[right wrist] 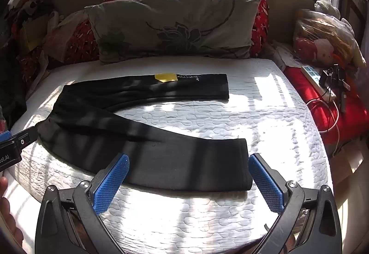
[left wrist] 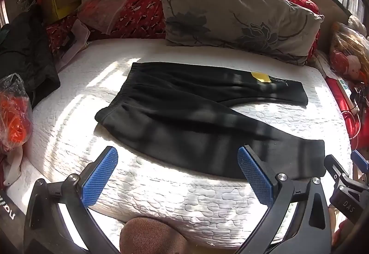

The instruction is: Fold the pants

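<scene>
Black pants (left wrist: 184, 113) lie flat on the white quilted mattress (left wrist: 161, 184), waistband at the left and both legs spread apart to the right. A yellow tag (left wrist: 260, 76) sits on the far leg. My left gripper (left wrist: 177, 173) is open and empty, above the mattress just in front of the near leg. My right gripper (right wrist: 189, 180) is open and empty, its blue pads (right wrist: 110, 184) either side of the near leg's cuff (right wrist: 226, 161), above it. The pants (right wrist: 143, 120) and tag (right wrist: 166, 77) also show in the right wrist view.
A grey floral pillow (left wrist: 237, 18) and red bedding (left wrist: 138, 13) lie at the head of the mattress (right wrist: 207, 219). Clutter, a dark garment (left wrist: 25, 55) and an orange bag (left wrist: 13, 115) are at the left. A power strip (right wrist: 318, 80) and cables lie at the right.
</scene>
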Motion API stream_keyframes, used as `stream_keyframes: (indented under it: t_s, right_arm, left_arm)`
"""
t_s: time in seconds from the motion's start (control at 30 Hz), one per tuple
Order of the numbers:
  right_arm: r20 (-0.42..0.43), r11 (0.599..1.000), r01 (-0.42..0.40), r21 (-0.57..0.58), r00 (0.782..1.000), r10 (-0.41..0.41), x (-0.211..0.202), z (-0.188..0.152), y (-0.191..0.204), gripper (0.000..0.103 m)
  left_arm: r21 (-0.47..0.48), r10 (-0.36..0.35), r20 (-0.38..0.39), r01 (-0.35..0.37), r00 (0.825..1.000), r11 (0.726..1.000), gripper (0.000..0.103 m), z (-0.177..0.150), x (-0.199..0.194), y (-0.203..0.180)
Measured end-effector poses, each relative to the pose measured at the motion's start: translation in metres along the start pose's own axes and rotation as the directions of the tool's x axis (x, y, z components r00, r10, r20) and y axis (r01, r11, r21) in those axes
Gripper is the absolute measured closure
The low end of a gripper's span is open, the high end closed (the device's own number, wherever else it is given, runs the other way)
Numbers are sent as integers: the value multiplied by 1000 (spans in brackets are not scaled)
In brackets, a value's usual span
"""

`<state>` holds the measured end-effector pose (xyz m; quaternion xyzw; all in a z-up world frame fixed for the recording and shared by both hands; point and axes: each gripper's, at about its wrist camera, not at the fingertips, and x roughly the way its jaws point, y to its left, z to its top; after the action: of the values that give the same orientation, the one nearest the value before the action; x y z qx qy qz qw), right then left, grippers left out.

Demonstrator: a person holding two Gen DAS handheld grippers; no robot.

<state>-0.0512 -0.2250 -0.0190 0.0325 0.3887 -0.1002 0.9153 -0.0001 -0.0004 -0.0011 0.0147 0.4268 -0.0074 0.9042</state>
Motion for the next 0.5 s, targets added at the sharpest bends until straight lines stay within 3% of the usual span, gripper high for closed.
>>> stream_keyframes:
  t_s: [0.37,0.5]
  right_arm:
    - [-2,1000,-6,4,1000,6,3,-2,-1,0]
    - [3,1000,-5,-3,1000,5,3,-3,0,0]
  left_arm:
    - [-21,28,-49,-29,998,999,0,-10,14,5]
    - [-23,30,-30,-31,999,999,0,-15,14,5]
